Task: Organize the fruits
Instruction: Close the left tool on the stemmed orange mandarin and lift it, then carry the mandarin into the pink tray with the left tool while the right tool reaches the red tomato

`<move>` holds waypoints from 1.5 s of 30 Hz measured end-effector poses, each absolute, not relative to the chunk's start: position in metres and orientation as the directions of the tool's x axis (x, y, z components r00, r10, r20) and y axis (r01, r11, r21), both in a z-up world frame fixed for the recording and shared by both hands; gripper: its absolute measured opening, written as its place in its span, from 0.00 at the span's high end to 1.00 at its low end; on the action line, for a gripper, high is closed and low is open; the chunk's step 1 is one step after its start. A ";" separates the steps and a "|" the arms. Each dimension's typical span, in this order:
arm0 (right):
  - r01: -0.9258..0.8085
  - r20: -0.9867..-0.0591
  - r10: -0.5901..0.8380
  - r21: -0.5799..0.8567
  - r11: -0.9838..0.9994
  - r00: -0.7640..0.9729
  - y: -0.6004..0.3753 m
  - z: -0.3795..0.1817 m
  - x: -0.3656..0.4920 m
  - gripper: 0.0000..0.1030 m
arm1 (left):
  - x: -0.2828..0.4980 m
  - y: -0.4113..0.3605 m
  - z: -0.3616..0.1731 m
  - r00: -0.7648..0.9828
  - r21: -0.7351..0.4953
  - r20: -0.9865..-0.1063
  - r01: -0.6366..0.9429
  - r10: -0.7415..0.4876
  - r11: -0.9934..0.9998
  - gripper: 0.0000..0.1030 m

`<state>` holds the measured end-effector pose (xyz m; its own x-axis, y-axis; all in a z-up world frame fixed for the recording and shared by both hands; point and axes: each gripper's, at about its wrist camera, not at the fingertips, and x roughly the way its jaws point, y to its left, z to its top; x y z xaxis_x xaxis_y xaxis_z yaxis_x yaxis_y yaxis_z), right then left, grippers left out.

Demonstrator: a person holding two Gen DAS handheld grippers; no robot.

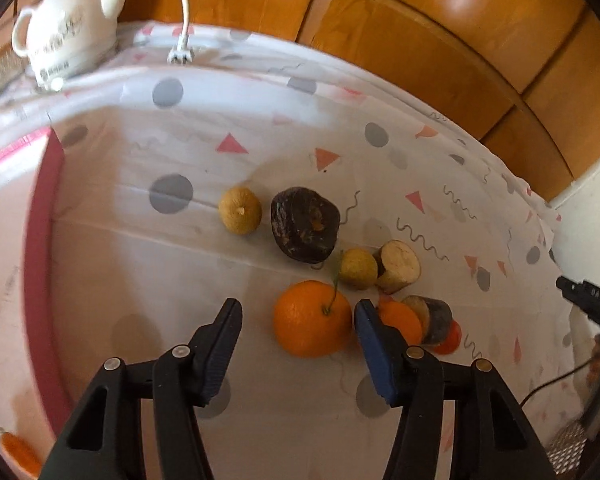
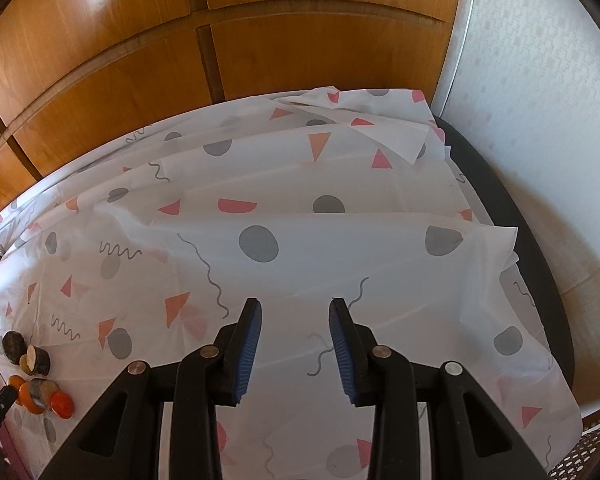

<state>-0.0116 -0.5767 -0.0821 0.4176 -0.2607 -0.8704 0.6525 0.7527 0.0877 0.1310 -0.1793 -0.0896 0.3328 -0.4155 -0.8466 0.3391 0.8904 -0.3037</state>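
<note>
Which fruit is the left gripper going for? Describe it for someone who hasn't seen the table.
On the patterned tablecloth, find the fruit cluster ahead of the left gripper. The orange lies nearest, between its open fingers, untouched. It is the largest orange fruit there, whole, round, with a thin green stem.

A table carries a white tablecloth [image 1: 284, 152] printed with grey dots, pink triangles and squiggles; it lies creased. Directly on the cloth: an orange [image 1: 312, 319], two yellowish round fruits [image 1: 240, 210] [image 1: 358, 269], a dark wrinkled fruit [image 1: 305, 224], cut root pieces [image 1: 399, 266], and a white teapot [image 1: 66, 28] at the far edge.
</note>
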 end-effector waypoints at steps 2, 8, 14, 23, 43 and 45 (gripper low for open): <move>0.652 -0.871 -0.260 0.086 0.753 0.416 -0.577 -0.083 -0.011 0.66 | 0.131 -0.180 -0.092 0.342 -0.316 -0.833 0.351 -0.435 0.881 0.53; 0.572 -0.861 -0.204 0.116 0.812 0.465 -0.563 -0.082 -0.002 0.66 | 0.127 -0.173 -0.090 0.318 -0.352 -0.823 0.367 -0.471 0.861 0.62; 0.441 -0.862 -0.101 0.150 0.885 0.497 -0.537 -0.085 0.013 0.66 | 0.119 -0.163 -0.088 0.334 -0.330 -0.826 0.364 -0.453 0.871 0.62; 0.168 -0.833 0.062 0.183 0.969 0.549 -0.482 -0.083 0.031 0.66 | 0.103 -0.136 -0.070 0.381 -0.320 -0.806 0.365 -0.453 0.875 0.62; -0.265 -0.854 0.226 0.108 0.958 0.469 -0.356 -0.108 0.054 0.67 | 0.098 -0.006 -0.022 0.542 -0.327 -0.746 0.208 -0.387 0.922 0.62; -0.269 -0.860 0.214 0.094 0.958 0.464 -0.354 -0.112 0.056 0.67 | 0.106 0.022 -0.023 0.552 -0.351 -0.749 0.139 -0.367 0.926 0.62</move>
